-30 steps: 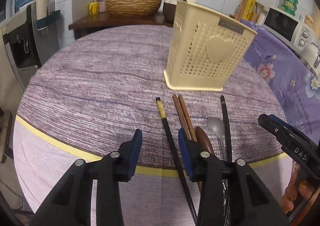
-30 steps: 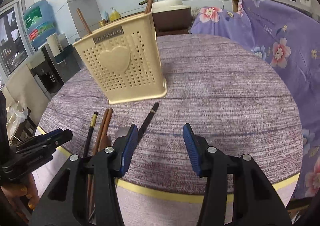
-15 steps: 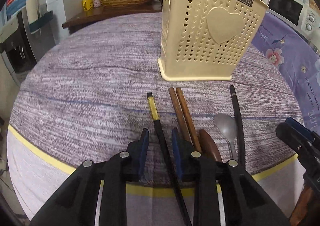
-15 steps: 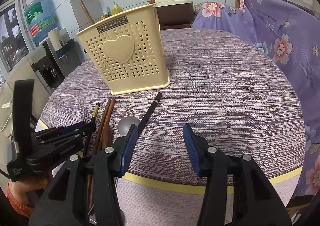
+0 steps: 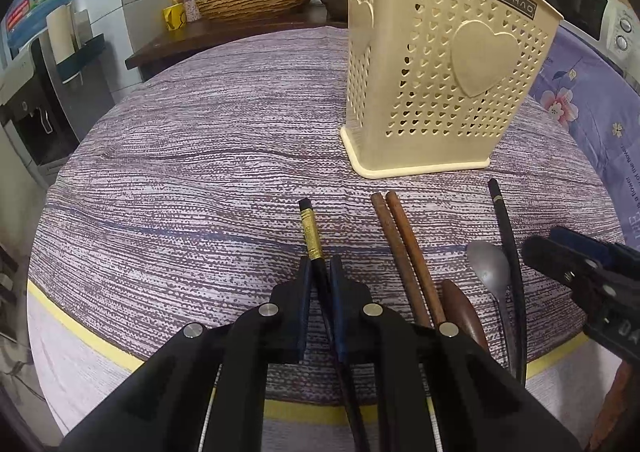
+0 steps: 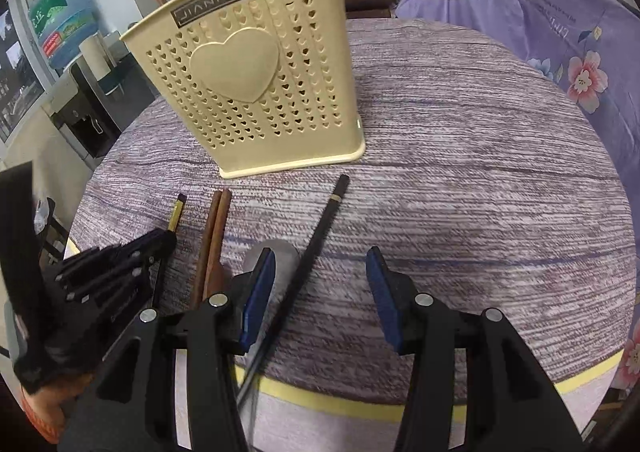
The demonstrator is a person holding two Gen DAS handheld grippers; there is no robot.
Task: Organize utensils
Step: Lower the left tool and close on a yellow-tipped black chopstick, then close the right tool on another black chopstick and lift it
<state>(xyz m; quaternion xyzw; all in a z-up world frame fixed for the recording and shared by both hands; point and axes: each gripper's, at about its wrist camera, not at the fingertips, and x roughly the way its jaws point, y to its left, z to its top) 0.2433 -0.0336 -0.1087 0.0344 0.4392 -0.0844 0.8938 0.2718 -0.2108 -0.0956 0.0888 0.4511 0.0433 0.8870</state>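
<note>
Our left gripper (image 5: pixel 320 284) has closed: 1 second ago its jaws were spread over the near edge of the tabletop (image 5: pixel 200 172); now they pinch the black chopstick with the gold band (image 5: pixel 311 230) around its shaft, just below the band. The chopstick still appears to lie flat on the cloth, so we judge the grasp made and the lift not yet begun. Our right gripper (image 6: pixel 320 292) hovers with jaws spread, holding nothing, above the plain black chopstick (image 6: pixel 320 228). The 2 brown chopsticks (image 5: pixel 404 248), the metal spoon (image 5: pixel 488 268) and a wooden spoon (image 5: pixel 464 308) wait along the near edge, just in front of the cream holder (image 5: pixel 440 72), which already carries some sticks.
</note>
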